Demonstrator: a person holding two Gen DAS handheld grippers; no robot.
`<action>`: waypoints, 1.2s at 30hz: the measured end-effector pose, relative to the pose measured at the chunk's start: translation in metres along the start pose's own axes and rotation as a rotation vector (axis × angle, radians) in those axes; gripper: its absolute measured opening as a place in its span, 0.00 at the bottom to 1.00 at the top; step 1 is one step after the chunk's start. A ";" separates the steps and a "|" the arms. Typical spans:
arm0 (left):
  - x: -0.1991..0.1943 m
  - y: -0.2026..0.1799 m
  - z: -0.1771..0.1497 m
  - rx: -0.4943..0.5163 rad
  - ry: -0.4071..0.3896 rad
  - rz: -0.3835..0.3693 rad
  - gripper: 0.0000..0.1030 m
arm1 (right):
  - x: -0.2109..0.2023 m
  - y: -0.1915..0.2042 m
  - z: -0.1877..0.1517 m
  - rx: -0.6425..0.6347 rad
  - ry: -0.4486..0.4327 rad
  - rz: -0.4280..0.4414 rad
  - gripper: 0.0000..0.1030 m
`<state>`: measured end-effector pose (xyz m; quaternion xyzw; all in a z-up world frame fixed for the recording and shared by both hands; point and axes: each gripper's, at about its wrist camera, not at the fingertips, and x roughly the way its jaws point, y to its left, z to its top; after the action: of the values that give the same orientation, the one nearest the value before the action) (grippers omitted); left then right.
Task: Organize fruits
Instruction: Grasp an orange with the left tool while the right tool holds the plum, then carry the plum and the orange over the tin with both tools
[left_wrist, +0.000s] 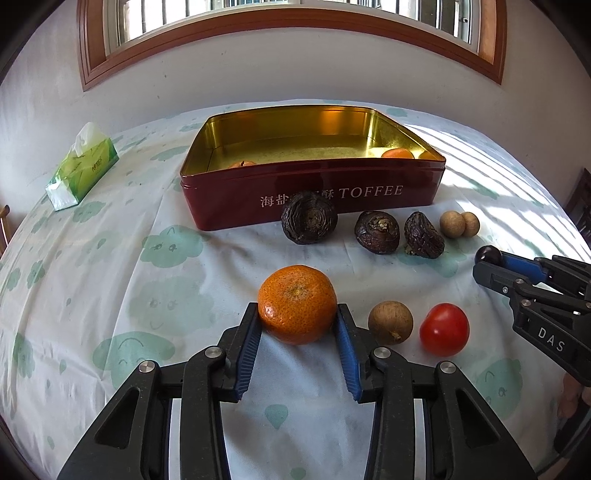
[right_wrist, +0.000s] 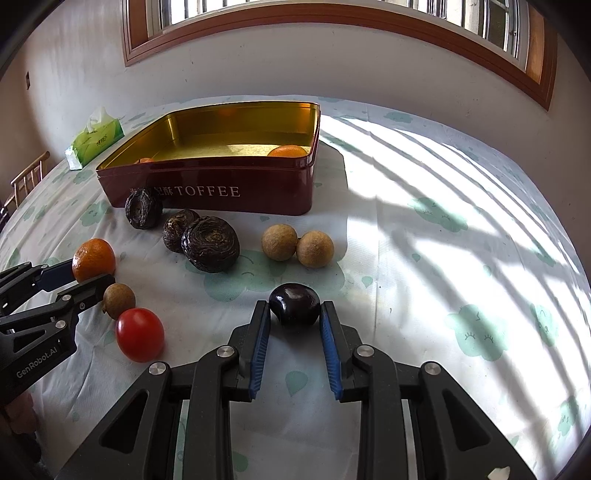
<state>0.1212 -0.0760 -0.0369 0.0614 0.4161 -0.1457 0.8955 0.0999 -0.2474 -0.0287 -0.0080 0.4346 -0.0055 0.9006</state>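
Three longans (right_wrist: 279, 242), three water chestnuts (right_wrist: 210, 244), one tomato (right_wrist: 140, 334); tin (left_wrist: 314, 192) reads "TOFFEE". Left hand-held gripper (left_wrist: 297, 325) clamps tangerine (left_wrist: 297, 302); right hand-held gripper (right_wrist: 294, 315) clamps plum (right_wrist: 294, 303).

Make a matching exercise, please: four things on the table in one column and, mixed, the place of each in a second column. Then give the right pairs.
Things:
1. tangerine
2. dark plum
3. tissue pack
4. red tomato

Places:
A. far left, beyond the tin's left end
B. between the left gripper's fingers
C. on the cloth beside a brown longan
D. between the right gripper's fingers

Pairs: 1-B, 2-D, 3-A, 4-C
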 end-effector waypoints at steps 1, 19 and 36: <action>0.000 0.000 0.000 -0.001 -0.001 0.000 0.39 | 0.000 0.000 0.000 0.000 0.000 0.000 0.25; 0.000 0.001 -0.001 -0.011 -0.005 -0.008 0.39 | 0.002 0.002 0.001 -0.010 0.006 -0.013 0.25; -0.012 0.019 0.010 -0.064 -0.039 -0.038 0.39 | -0.007 0.011 0.012 -0.021 0.014 0.003 0.24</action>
<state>0.1272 -0.0576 -0.0209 0.0219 0.4042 -0.1507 0.9019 0.1050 -0.2364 -0.0164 -0.0168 0.4411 0.0004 0.8973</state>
